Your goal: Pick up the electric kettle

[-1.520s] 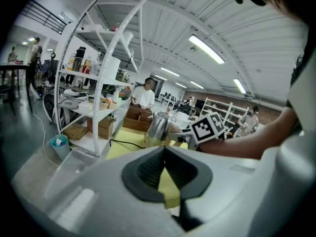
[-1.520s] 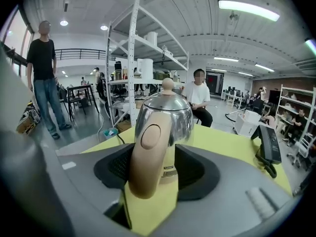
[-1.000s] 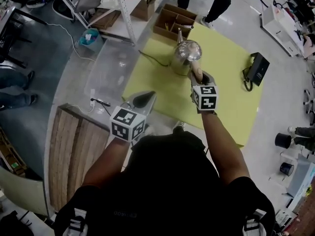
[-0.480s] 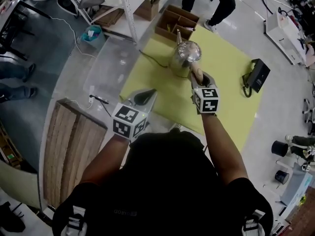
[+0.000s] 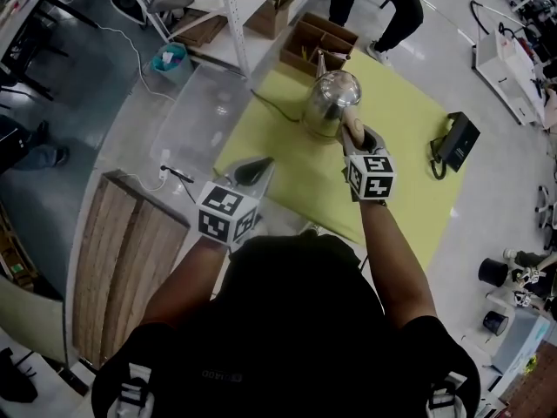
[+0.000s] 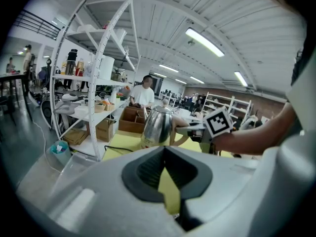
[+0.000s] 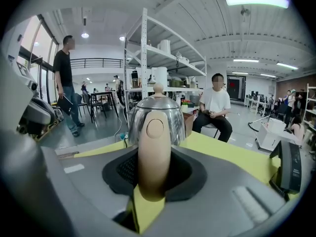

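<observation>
The steel electric kettle stands at the far side of a yellow mat, a black cord trailing from its base to the left. My right gripper is shut on the kettle's beige handle. In the right gripper view the handle fills the gap between the dark pads of the right gripper, with the kettle body right behind it. My left gripper hovers shut and holding nothing over the mat's near left edge. From the left gripper view the kettle is ahead.
A black device with a cord lies on the mat's right part. A cardboard box and a white shelf frame stand behind the kettle. A clear bin and wooden board are to the left. A person sits beyond.
Both grippers and the kettle stay where they were, the right one still on the handle. Only the head view has shifted slightly.
</observation>
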### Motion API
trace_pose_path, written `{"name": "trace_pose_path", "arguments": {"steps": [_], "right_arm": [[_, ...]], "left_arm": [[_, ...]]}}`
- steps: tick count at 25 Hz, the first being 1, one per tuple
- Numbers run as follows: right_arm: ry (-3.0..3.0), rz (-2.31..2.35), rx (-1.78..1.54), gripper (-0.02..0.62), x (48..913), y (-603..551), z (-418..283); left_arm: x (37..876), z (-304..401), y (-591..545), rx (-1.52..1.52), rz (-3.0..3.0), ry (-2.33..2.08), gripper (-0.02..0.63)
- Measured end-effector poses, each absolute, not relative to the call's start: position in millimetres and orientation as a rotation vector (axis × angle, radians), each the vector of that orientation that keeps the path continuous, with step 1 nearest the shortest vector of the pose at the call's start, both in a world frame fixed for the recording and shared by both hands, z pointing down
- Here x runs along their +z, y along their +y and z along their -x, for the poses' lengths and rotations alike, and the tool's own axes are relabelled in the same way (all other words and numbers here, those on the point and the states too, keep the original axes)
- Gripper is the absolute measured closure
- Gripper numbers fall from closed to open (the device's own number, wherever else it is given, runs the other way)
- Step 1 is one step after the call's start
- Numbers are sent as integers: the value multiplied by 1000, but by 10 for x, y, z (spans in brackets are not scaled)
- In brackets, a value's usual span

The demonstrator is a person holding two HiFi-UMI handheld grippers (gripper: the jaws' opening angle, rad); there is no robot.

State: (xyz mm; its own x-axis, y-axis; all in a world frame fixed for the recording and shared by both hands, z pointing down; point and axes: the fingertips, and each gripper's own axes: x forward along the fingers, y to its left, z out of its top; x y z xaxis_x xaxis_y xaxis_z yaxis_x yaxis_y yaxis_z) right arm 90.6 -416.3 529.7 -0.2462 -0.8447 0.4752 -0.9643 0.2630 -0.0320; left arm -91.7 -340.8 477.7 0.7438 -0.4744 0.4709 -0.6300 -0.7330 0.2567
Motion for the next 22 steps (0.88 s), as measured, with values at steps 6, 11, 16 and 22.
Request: {"name": "trace_pose_path", "arguments": {"steps": [6, 11, 16, 22], "right_arm": [[-2211, -1657, 404, 497, 5071, -4130, -931], [-2209, -1679, 396, 496, 5024, -4066, -1080], [-2176, -1731, 423, 495, 5062, -3996, -1326], [-2126, -1791, 441, 495, 5089, -3929, -1677]], "left_arm": [[4812, 874, -3465, 562, -2540, -845, 604], [4937, 709, -3452, 635, -2528, -794, 604], [5019, 504, -3390, 689, -2541, -734, 604], [5031, 306, -3373, 715, -2558, -691, 604]]}}
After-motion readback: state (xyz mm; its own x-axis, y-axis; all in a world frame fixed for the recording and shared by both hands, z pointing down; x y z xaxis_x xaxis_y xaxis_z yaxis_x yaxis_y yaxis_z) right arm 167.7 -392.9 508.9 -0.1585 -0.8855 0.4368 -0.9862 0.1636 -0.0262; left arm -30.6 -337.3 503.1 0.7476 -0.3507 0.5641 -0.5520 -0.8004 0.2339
